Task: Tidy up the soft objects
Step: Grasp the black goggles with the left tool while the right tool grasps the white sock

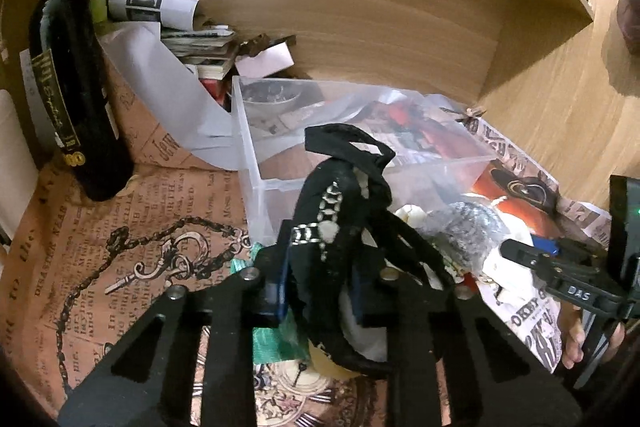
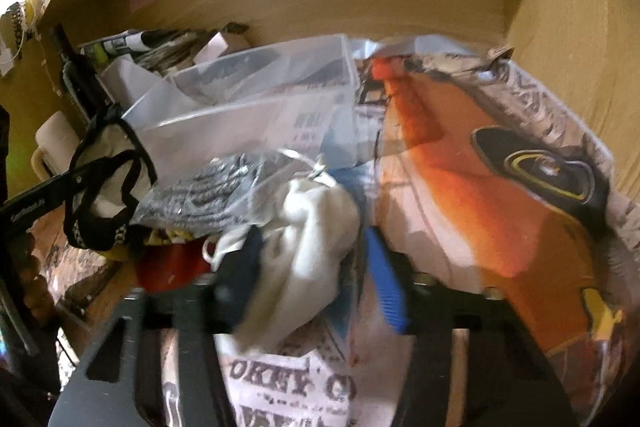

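Observation:
My left gripper (image 1: 320,291) is shut on a black strappy cloth with white trim (image 1: 340,211) and holds it up just in front of a clear plastic bin (image 1: 256,163). The same cloth shows at the left of the right wrist view (image 2: 100,203). My right gripper (image 2: 316,267) is closed around a white cloth (image 2: 308,247) lying on a pile of soft things. A grey knitted item in a clear bag (image 2: 208,195) lies beside it, next to the bin (image 2: 248,107).
A dark wine bottle (image 1: 68,87) stands at the left. Papers and books (image 1: 188,39) are stacked behind the bin against the wooden back wall (image 1: 380,27). Printed paper (image 1: 120,247) covers the surface. An orange printed sheet (image 2: 500,187) lies at the right.

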The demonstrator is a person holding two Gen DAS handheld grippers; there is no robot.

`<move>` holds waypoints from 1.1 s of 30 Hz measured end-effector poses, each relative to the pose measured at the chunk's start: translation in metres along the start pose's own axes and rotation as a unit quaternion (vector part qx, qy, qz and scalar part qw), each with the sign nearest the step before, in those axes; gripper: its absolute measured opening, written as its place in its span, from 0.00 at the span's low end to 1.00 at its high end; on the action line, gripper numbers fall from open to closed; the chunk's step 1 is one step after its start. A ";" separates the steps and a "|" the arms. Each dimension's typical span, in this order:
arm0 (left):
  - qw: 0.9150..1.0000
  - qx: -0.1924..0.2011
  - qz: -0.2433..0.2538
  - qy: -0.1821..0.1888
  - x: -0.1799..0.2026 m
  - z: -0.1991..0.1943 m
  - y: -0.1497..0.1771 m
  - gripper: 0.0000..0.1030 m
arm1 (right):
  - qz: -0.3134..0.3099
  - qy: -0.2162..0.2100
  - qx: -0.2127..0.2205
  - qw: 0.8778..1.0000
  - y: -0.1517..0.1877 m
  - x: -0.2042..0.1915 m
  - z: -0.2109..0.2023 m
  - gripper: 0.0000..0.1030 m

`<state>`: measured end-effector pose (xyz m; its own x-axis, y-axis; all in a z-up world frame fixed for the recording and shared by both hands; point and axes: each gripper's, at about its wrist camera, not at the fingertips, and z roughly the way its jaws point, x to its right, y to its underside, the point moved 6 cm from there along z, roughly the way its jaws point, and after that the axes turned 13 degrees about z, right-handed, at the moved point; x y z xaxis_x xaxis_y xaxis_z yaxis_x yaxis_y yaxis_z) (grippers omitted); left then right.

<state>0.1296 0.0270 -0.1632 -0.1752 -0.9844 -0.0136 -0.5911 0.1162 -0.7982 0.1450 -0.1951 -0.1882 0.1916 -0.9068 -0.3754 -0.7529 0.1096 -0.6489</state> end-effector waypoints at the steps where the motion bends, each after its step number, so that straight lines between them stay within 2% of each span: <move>1: 1.000 0.002 -0.001 0.002 0.001 -0.002 -0.001 0.19 | -0.001 0.001 0.003 1.000 0.000 -0.001 0.000 0.22; 3: 1.000 0.008 -0.002 0.008 0.001 -0.006 -0.004 0.19 | -0.001 0.001 0.014 1.000 -0.002 -0.002 -0.004 0.16; 7: 1.000 0.026 0.009 0.007 0.005 -0.018 -0.012 0.18 | -0.001 -0.004 0.047 0.999 -0.011 -0.005 -0.015 0.12; 15: 0.997 0.074 0.025 -0.003 0.007 -0.046 -0.043 0.16 | -0.013 0.001 0.123 0.992 -0.042 -0.014 -0.051 0.11; 24: 0.991 0.130 0.031 -0.017 0.001 -0.070 -0.084 0.16 | -0.023 -0.030 0.194 0.980 -0.079 -0.034 -0.083 0.11; 28: 0.988 0.146 0.030 -0.029 -0.006 -0.069 -0.104 0.16 | -0.030 -0.047 0.210 0.976 -0.094 -0.046 -0.084 0.11; 33: 0.989 0.142 0.025 -0.043 -0.018 -0.050 -0.124 0.16 | -0.039 -0.064 0.216 0.974 -0.109 -0.063 -0.074 0.12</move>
<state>0.1662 0.0370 -0.0340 -0.1234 -0.9874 -0.0991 -0.3363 0.1356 -0.9319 0.1684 -0.1798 -0.0449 0.3352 -0.8644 -0.3748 -0.4038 0.2277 -0.8861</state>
